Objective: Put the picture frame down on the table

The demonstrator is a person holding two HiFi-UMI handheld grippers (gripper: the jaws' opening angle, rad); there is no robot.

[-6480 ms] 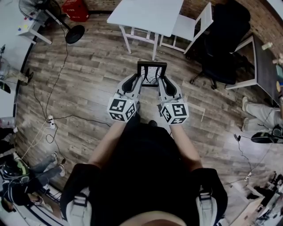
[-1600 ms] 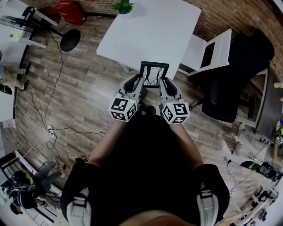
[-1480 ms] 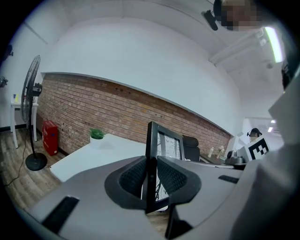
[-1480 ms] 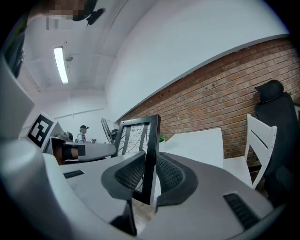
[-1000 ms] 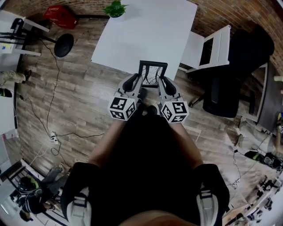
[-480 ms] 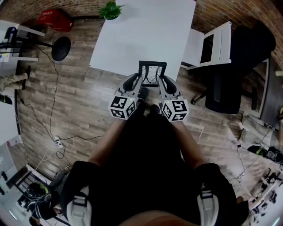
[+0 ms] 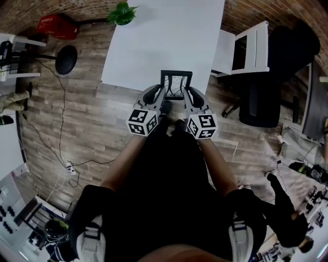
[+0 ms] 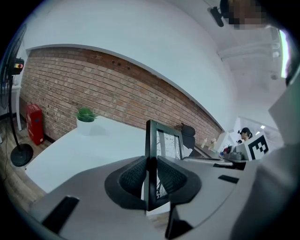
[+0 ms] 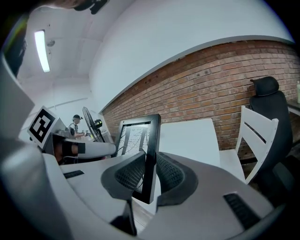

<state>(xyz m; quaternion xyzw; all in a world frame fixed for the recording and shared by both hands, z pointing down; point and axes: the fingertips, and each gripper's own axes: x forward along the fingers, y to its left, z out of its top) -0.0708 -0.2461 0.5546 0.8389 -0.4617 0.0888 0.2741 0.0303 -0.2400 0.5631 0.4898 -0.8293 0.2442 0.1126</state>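
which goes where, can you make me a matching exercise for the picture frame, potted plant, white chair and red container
Things: 1 picture frame; 2 potted plant; 3 white chair; 4 red container.
Places: a on the floor left of the table; b clamped by the left gripper and right gripper; c on the table's far left corner; d right of the table.
Pairs: 1-b, 2-c, 3-d, 4-a.

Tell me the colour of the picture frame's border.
Black. The picture frame shows its dark border best in the right gripper view.
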